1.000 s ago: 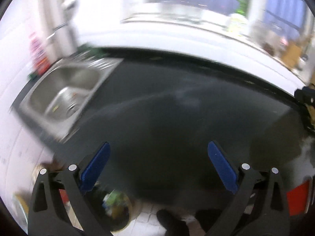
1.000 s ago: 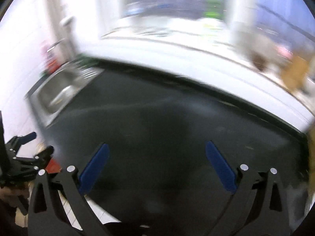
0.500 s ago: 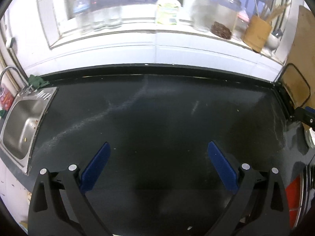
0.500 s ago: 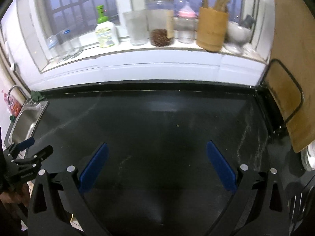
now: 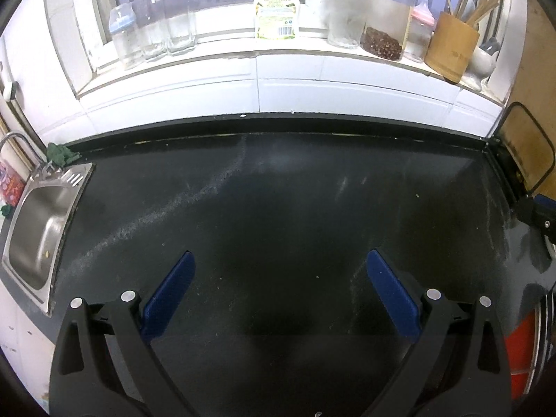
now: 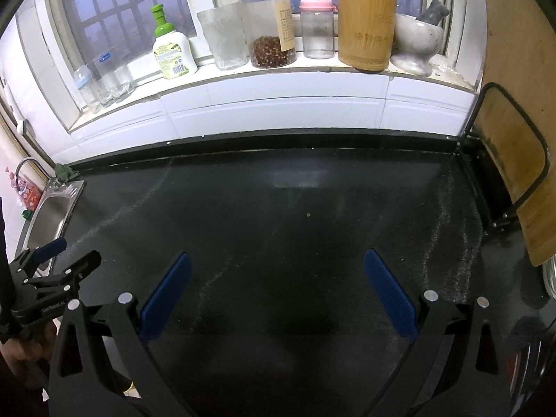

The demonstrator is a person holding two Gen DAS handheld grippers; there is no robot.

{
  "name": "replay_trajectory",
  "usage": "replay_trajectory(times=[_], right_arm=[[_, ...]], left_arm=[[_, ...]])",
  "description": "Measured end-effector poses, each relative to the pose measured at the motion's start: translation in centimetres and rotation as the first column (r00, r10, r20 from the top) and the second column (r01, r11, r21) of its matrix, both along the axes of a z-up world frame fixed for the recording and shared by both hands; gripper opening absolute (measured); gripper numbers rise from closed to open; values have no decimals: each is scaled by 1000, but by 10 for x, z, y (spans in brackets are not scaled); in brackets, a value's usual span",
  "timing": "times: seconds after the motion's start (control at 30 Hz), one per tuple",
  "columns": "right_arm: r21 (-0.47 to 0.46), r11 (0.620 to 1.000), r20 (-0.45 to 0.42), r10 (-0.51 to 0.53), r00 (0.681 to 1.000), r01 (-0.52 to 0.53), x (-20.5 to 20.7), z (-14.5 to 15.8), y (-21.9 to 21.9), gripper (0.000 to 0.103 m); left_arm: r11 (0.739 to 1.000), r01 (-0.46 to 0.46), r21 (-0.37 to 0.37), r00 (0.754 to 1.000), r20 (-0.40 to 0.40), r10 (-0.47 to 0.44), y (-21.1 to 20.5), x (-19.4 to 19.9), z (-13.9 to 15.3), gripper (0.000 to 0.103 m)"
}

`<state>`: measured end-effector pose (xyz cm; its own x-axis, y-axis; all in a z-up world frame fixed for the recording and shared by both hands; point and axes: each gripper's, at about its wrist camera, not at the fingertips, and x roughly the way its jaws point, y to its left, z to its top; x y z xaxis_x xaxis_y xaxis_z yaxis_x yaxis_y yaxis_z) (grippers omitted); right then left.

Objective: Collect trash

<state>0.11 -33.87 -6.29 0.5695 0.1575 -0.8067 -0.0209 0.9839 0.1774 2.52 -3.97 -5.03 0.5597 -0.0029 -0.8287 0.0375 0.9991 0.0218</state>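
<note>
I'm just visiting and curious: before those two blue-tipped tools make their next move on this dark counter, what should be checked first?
1. Left tool open and empty: ok.
2. Right tool open and empty: ok.
3. Trash to pick up: only a tiny speck on the counter; whether it counts, cannot tell.
4. Tools apart from each other: ok.
5. Trash bin in sight: not ok, none visible.
6. Windowsill jars out of the way: ok.

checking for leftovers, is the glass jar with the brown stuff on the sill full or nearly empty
Nearly empty: the glass jar holds only a low layer of brown bits at its bottom; the glass above it is clear.
</note>
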Motion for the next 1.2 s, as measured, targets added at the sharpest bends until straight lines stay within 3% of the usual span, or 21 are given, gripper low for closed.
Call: replay_trajectory(times=[1.2], right_arm=[[8,1000,-8,-10,1000,10,-9,0,-3,96]], left_arm=[[1000,5,-14,1000,-6,-5,-2,3,0,96]])
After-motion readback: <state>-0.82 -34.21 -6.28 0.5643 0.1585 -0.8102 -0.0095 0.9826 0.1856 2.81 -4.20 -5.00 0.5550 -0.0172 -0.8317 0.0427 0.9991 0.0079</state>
